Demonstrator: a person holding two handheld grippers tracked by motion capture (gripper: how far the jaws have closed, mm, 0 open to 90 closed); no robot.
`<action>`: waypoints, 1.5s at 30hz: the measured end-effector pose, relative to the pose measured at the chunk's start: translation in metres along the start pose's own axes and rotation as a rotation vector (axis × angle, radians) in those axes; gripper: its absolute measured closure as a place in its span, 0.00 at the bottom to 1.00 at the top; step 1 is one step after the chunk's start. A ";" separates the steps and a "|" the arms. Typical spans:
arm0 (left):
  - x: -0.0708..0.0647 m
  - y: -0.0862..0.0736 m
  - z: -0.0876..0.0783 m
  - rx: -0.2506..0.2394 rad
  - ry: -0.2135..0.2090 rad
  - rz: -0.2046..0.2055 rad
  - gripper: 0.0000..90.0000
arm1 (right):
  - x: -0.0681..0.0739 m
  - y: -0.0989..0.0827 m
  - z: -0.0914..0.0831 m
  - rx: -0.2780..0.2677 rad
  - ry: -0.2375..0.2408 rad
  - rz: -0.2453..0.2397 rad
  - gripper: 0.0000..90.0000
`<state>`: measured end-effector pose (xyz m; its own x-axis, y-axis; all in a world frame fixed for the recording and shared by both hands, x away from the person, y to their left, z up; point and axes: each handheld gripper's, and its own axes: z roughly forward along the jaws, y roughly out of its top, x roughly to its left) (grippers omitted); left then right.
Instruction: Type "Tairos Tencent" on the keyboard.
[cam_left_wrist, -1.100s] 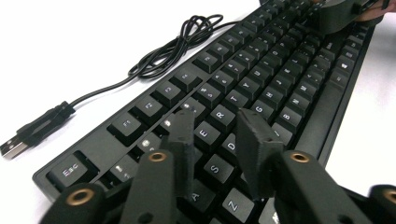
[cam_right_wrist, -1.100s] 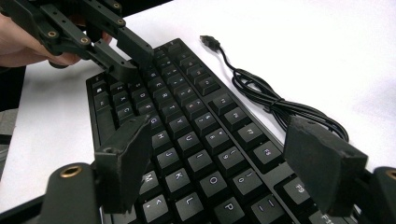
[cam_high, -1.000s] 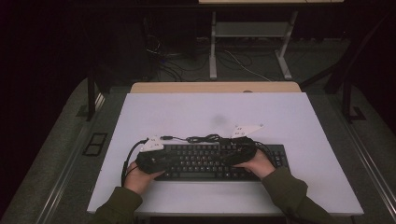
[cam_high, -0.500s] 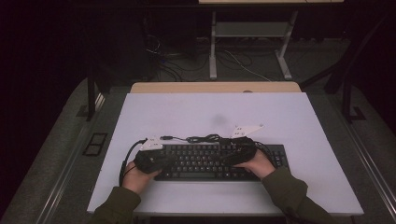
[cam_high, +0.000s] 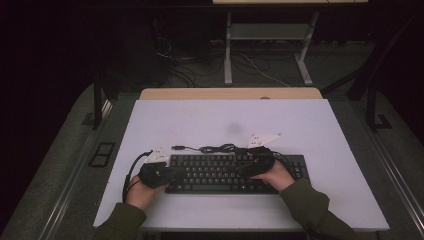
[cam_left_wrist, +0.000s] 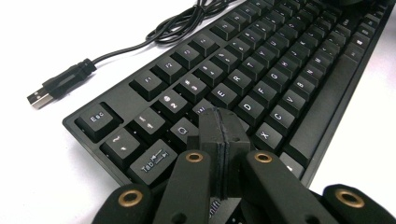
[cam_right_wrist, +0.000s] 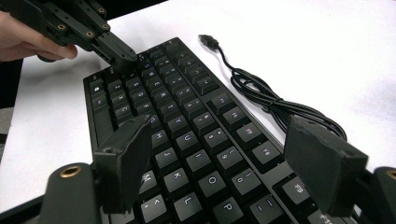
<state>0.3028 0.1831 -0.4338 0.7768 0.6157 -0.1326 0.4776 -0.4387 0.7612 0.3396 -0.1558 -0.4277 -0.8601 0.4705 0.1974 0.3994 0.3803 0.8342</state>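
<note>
Since the earlier frame, the left gripper (cam_high: 167, 174) has drawn its jaws fully together, with nothing between them, while the right gripper (cam_high: 256, 161) and the keyboard (cam_high: 225, 172) have kept their places.

Keyboard: black, full-size, lying flat on the near half of the white table (cam_high: 300, 125), its long side parallel to the table's front edge. In the left gripper view the keyboard (cam_left_wrist: 280, 70) runs away toward the upper right, with the Esc key at the nearest corner. Its cable (cam_high: 220, 148) lies loosely coiled on the table just behind the back edge, ending in a USB plug (cam_left_wrist: 60, 84) that rests on the bare tabletop, apart from the case; the same cable (cam_right_wrist: 275, 105) shows beside the keys in the right gripper view.

Left gripper (cam_left_wrist: 223, 140): jaws pressed flat against each other, tip over the keys near Q and W at the keyboard's left end. Whether the tip touches a key cannot be told. The right gripper view shows this gripper (cam_right_wrist: 123, 53) at the far corner of the keyboard (cam_right_wrist: 187, 140), held by a hand (cam_right_wrist: 28, 37).

Right gripper (cam_right_wrist: 215, 158): jaws spread wide, empty, standing over the right half of the letter keys.

Sleeves: olive green, entering from the bottom of the high view.
</note>
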 end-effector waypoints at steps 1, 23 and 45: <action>-0.001 0.000 0.001 0.002 -0.002 0.000 0.99 | 0.000 0.000 0.000 0.001 0.001 -0.001 0.26; -0.004 0.002 0.003 0.003 -0.010 0.002 0.99 | 0.000 0.001 -0.001 -0.003 -0.001 -0.002 0.26; -0.007 0.007 0.003 -0.044 -0.012 -0.021 0.62 | -0.002 0.000 -0.003 -0.009 0.000 -0.003 0.26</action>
<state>0.3019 0.1737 -0.4297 0.7719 0.6163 -0.1560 0.4756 -0.3969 0.7851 0.3400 -0.1590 -0.4262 -0.8613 0.4696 0.1943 0.3935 0.3744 0.8396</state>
